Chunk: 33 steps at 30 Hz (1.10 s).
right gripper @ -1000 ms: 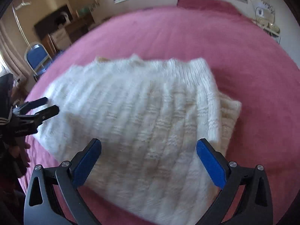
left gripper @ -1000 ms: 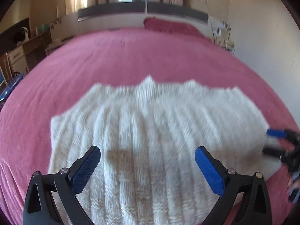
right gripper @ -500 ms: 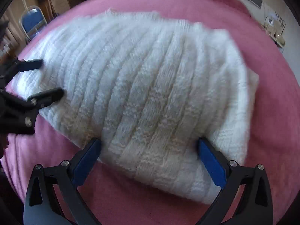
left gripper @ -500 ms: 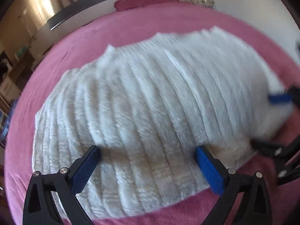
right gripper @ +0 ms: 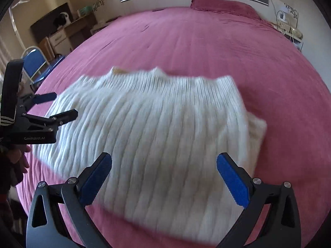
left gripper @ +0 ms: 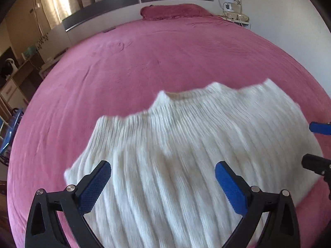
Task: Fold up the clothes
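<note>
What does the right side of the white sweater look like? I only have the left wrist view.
Observer: In the right wrist view, a lower layer of the white knit sweater sticks out past the top layer on its right edge.
Operator: Is the right claw gripping it?
Observer: No. The right claw is open and pinches nothing.
Operator: How does my left claw look from there?
Observer: The left claw is open too, by the sweater's left edge over the pink bedspread.
</note>
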Motion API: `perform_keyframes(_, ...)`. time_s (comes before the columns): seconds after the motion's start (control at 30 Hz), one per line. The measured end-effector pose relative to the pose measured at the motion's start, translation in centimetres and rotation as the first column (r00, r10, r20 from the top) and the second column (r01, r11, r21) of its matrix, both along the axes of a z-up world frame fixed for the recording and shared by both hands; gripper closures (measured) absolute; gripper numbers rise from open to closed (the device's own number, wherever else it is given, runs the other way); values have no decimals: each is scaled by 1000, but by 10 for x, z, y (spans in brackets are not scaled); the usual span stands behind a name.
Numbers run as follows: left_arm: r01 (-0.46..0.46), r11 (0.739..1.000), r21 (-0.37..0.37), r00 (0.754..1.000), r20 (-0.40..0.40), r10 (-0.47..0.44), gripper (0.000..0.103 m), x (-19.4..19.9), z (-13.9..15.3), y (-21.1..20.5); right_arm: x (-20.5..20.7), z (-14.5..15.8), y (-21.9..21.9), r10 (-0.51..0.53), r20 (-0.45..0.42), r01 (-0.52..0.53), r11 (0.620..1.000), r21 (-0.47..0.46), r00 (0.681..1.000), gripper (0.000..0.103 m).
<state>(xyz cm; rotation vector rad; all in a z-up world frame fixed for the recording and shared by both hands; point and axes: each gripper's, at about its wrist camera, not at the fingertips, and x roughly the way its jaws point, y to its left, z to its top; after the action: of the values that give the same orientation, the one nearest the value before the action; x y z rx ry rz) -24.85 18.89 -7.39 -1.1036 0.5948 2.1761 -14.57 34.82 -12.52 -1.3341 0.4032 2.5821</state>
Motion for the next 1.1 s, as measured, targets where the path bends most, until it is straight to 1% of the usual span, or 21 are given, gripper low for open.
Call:
perform_keyframes(0.07, 3, 1000, -11, 1000, 8, -3, 0, -13, -10, 7, -13, -6, 7, 10, 5, -10, 1000, -16, 1000, 0)
perform_keyframes(0.1, 6, 1000, -12, 1000, 16, -6, 0, -18, -18, 8, -25, -14, 10, 24, 13, -23, 999, -32, 1000, 0)
perform_keyframes(0.13, 9, 1000, -12, 1000, 25, -9, 0, -23, -25, 10, -28, -19, 11, 33, 26, -33, 999, -21, 999, 0)
perform_keyframes(0.2, 13, 1000, 18, 999, 50, -14, 0, -30, -32, 5, -33, -27, 14, 52, 51, -52, 999, 0, 997, 0)
perform_keyframes(0.27, 13, 999, 38, 998, 64, -16, 0, -32, -33, 1, -37, -34, 18, 63, 55, -64, 998, 11, 996, 0)
perform_keyframes(0.43, 17, 999, 36, 997, 75, -19, 0, -33, -35, 1, -35, -30, 28, 27, 52, -28, 999, 24, 998, 0)
perform_keyframes(0.5, 15, 999, 36, 997, 80, -18, 0, -35, -36, 3, -35, -19, 33, -38, 21, 37, 996, 77, 999, 0)
perform_keyframes(0.6, 10, 999, 39, 996, 84, -14, 0, -35, -38, 4, -54, -9, 32, -11, -15, 12, 998, 63, 1000, 0)
perform_keyframes(0.63, 8, 999, 39, 996, 85, -11, 0, -35, -38, 3, -64, -13, 30, 24, 10, -24, 999, 48, 1000, 0)
perform_keyframes(0.67, 6, 999, 39, 996, 86, -9, 0, -35, -39, 3, -80, -23, 26, 70, 64, -73, 996, 46, 995, 0)
perform_keyframes(0.73, 3, 999, 37, 996, 88, -6, 0, -40, -39, 3, -95, -38, 26, 98, 126, -107, 992, 68, 987, 0)
perform_keyframes(0.8, 1, 999, 35, 996, 88, -4, 0, -44, -40, 3, -99, -42, 40, 79, 119, -83, 996, 31, 990, 0)
perform_keyframes(0.9, 2, 1000, 30, 996, 84, -4, 0, -44, -40, 2, -98, -34, 53, -5, 103, 2, 1000, 24, 995, 0)
perform_keyframes(0.93, 2, 1000, 30, 996, 85, -4, 0, -44, -40, 2, -95, -30, 52, -26, 95, 23, 999, 39, 995, 0)
perform_keyframes(1.0, 1, 999, 32, 996, 87, -4, 0, -45, -41, 1, -87, -20, 39, -34, 49, 32, 999, 42, 998, 0)
perform_keyframes(1.1, 0, 1000, 30, 996, 91, -3, 0, -46, -41, 0, -94, -30, 25, 51, 79, -54, 998, 43, 996, 0)
